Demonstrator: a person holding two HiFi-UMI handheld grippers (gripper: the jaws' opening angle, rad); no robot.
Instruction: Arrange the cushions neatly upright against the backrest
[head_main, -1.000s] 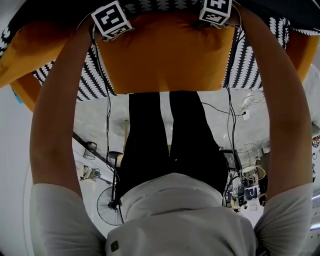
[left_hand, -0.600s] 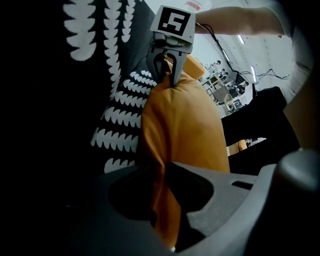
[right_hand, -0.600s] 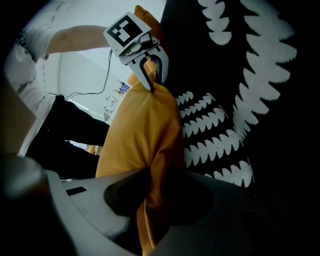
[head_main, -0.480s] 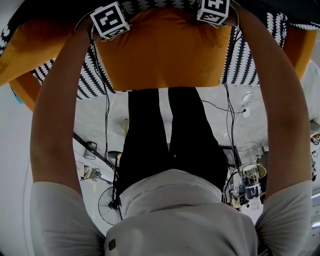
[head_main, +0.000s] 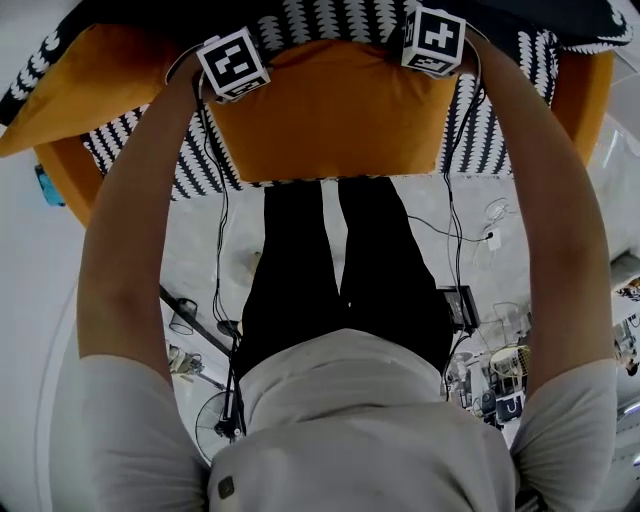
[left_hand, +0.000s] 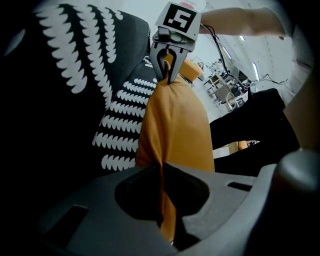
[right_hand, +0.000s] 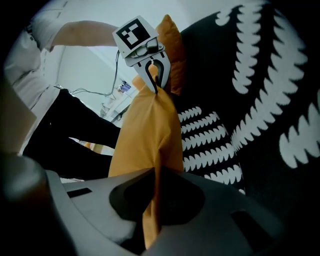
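Head view check: where's the orange cushion (head_main: 330, 110)?

— In front of the person, over the black-and-white patterned cover (head_main: 150, 165), held by its far edge.

— Claws?

— Left claw (left_hand: 162, 200) and right claw (right_hand: 152, 200) have both just been closing. Each is clenched on cushion fabric, one at each end of that edge. Both gripper views show orange cloth pinched between the jaws.

The bare left arm (head_main: 130, 250) and right arm (head_main: 560, 230) are stretching forward. The grey two-jaw left gripper (left_hand: 162, 210) and right gripper (right_hand: 152, 210), jaws having just been closing, are pinching the orange fabric cushion (head_main: 335, 110).
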